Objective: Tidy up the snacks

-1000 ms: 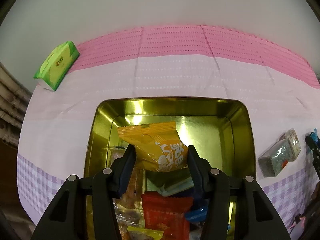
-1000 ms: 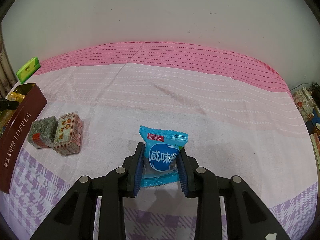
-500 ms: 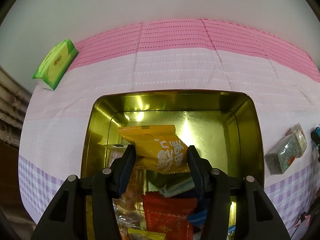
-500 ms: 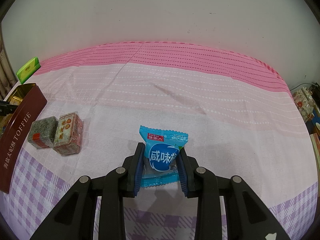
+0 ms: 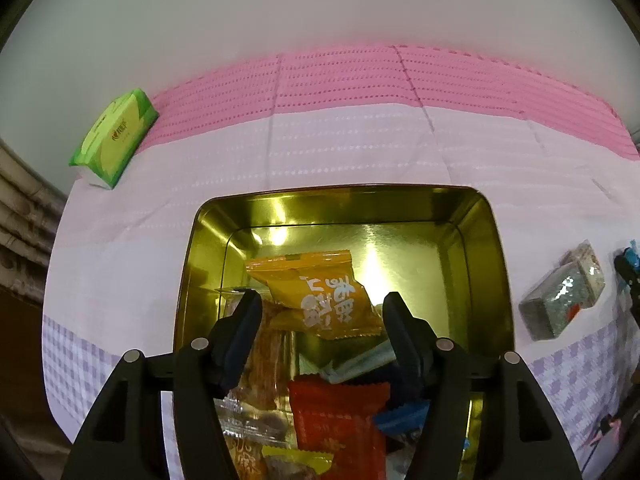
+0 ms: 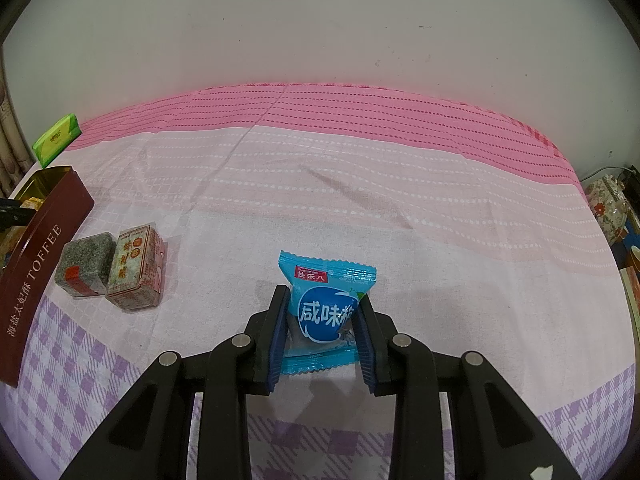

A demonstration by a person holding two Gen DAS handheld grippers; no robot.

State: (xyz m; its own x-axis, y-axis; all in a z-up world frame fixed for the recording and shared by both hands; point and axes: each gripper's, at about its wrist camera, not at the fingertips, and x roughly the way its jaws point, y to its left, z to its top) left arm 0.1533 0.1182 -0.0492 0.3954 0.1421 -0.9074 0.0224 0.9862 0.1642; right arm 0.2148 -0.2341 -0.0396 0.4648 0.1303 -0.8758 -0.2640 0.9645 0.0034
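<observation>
The left gripper (image 5: 320,308) hangs over the gold tin (image 5: 490,248); its jaws have just been opening, and the orange snack packet (image 5: 316,292) lies loose between them on the pile inside. The right gripper (image 6: 322,312) is clamped on the blue snack packet (image 6: 324,308), on the tablecloth (image 6: 400,208) right of two wrapped cubes (image 6: 112,270).

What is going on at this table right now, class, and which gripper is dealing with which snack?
A person is sorting snacks into a gold tin with two handheld grippers. The left gripper hangs over the tin; its jaws have just been opening, and the orange packet lies loose between them on the snacks already inside. The right gripper is shut on a blue packet on the tablecloth. Two wrapped blocks wait beside the tin.
</observation>
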